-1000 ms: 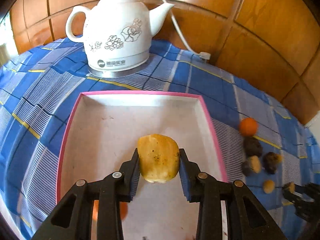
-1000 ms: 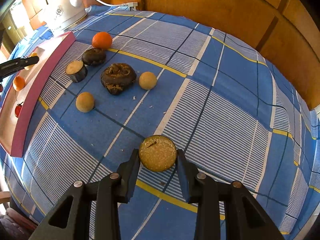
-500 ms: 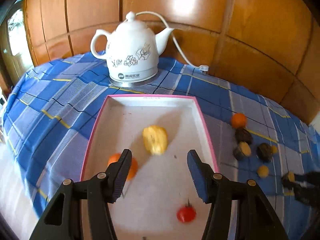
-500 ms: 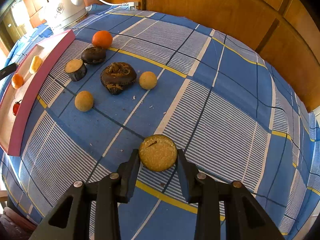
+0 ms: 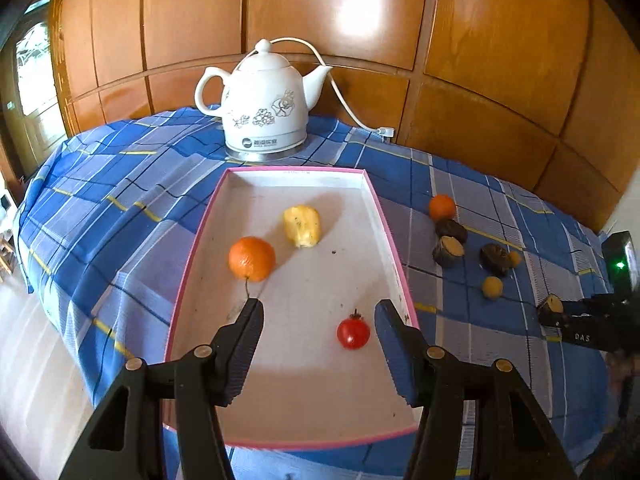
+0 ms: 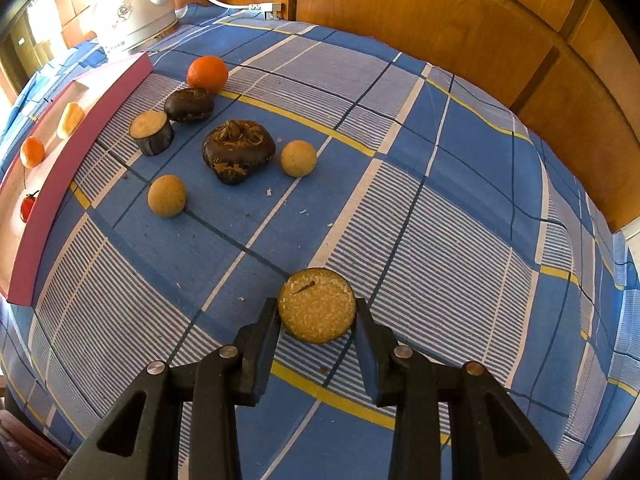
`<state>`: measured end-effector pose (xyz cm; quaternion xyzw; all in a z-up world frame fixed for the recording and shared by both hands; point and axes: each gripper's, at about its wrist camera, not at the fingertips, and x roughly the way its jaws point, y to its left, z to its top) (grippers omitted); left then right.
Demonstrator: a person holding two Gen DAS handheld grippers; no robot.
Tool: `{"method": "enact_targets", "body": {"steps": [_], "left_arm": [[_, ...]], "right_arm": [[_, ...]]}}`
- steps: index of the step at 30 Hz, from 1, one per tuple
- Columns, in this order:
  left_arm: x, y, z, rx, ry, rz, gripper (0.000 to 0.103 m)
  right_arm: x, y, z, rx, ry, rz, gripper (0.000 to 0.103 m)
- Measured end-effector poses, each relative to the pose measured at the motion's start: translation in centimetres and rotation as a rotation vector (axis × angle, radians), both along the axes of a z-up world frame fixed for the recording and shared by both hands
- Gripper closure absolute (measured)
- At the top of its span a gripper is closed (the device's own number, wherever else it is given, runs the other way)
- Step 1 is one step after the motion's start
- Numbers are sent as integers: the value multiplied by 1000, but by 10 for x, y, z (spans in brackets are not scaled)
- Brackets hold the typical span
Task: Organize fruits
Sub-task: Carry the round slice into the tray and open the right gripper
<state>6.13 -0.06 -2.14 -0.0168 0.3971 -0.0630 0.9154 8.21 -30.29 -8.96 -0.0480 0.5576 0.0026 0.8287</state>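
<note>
Pink-rimmed tray (image 5: 394, 252), the landmark for all places below, lies on the blue checked tablecloth (image 6: 440, 184) in front of a white ceramic kettle (image 5: 264, 104). In the tray: a yellow apple-like piece (image 5: 302, 226) toward the kettle end, an orange with stem (image 5: 251, 258) just beside it toward the tray's left wall, and a small red tomato (image 5: 353, 333) nearer the open end. Left gripper (image 5: 318, 312): hovers above the tray's near end, fingers spread and empty; the tomato shows between them in the left wrist view but is not touched. Outside the tray, on the cloth to its right: a second orange (image 6: 207, 74) close to the tray's far corner, then a dark oval cake (image 6: 189, 105), a paper-cupped cake (image 6: 151, 132), a large dark crumbly pastry (image 6: 238, 151), and two tan balls (image 6: 298, 158) (image 6: 167, 195). Right gripper (image 6: 316, 310): well away from the tray, pointing steeply down, both pads pressed on a round tan biscuit-like disc (image 6: 317, 305) that sits at the cloth. Governing relation: the only fruit not yet in the tray appears to be the second orange, which lies beyond the pastry cluster from the right gripper and just off the tray's far right corner. Being round, it has no long axis to align with. The empty left gripper is judged the nearer and readier for it.
</note>
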Motion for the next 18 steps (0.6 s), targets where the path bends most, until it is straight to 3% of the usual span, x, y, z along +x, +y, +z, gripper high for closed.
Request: {"method": "enact_targets", "body": {"steps": [18], "left_arm": [[-19,28,-8,-32,22,60,38]], "right_arm": [[-1,-3,6,22,-9,-14,67]]}}
